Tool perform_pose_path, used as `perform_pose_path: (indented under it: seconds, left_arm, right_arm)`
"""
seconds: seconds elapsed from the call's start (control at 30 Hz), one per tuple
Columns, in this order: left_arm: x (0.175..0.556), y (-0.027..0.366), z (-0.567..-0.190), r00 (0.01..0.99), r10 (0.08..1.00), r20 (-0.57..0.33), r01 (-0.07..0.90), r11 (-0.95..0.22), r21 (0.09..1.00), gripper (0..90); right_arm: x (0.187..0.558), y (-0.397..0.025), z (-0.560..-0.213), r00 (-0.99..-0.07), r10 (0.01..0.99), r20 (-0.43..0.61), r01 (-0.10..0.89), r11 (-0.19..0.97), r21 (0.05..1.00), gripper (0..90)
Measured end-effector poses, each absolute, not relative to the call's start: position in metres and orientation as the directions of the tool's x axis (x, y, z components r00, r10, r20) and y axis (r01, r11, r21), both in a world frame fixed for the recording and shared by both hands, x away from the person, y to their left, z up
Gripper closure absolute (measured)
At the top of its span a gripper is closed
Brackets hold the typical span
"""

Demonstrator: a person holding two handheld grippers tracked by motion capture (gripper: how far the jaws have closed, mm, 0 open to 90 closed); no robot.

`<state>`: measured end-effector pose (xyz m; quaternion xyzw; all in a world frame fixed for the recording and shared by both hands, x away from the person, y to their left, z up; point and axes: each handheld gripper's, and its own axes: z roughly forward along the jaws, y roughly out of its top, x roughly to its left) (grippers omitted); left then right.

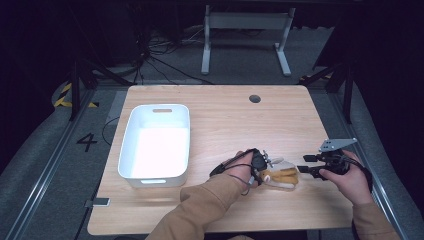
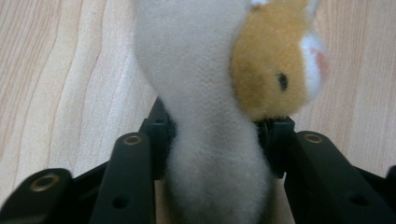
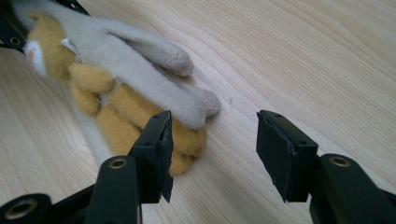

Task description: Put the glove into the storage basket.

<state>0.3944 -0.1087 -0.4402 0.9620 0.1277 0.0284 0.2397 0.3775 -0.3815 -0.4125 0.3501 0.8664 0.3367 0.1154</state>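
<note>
A small plush toy (image 1: 281, 176), tan-orange and cream, lies on the wooden table (image 1: 225, 120) near its front edge. My left gripper (image 1: 263, 167) is shut on the toy's cream part (image 2: 210, 154), and the orange face (image 2: 275, 70) sits just beyond the jaws. My right gripper (image 1: 303, 166) stands open just right of the toy. In the right gripper view the gripper (image 3: 212, 154) has its left jaw in front of the toy's orange legs (image 3: 140, 121), and bare wood shows between the jaws.
A white plastic bin (image 1: 156, 145) stands on the table's left half, empty. A round cable hole (image 1: 255, 98) is near the table's far edge. Beyond the table is a white desk frame (image 1: 245, 35) on dark floor.
</note>
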Motion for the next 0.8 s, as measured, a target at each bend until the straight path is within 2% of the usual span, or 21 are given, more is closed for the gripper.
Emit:
perform_pose_path:
  seconds: [0.17, 0.27, 0.37, 0.8]
  left_arm:
    - [0.3946, -0.1103, -0.4386, 0.967, 0.255, 0.002, 0.227, -0.863, 0.451, 63.3]
    - [0.3947, -0.1104, -0.4384, 0.956, 0.292, -0.013, 0.266, -0.853, 0.448, 67.2]
    - [0.3950, -0.1132, -0.4366, 0.956, 0.294, -0.001, 0.267, -0.864, 0.426, 68.3]
    - [0.3950, -0.1133, -0.4370, 0.947, 0.321, -0.004, 0.291, -0.852, 0.435, 72.0]
  right_arm:
    - [0.3777, -0.3811, -0.4126, -0.728, 0.685, 0.038, 0.530, 0.526, 0.665, 47.1]
    - [0.3776, -0.3809, -0.4127, -0.729, 0.683, 0.039, 0.529, 0.527, 0.665, 47.1]
    - [0.3774, -0.3808, -0.4125, -0.729, 0.683, 0.040, 0.529, 0.526, 0.666, 47.1]
    - [0.3775, -0.3814, -0.4128, -0.726, 0.686, 0.049, 0.530, 0.512, 0.675, 47.0]
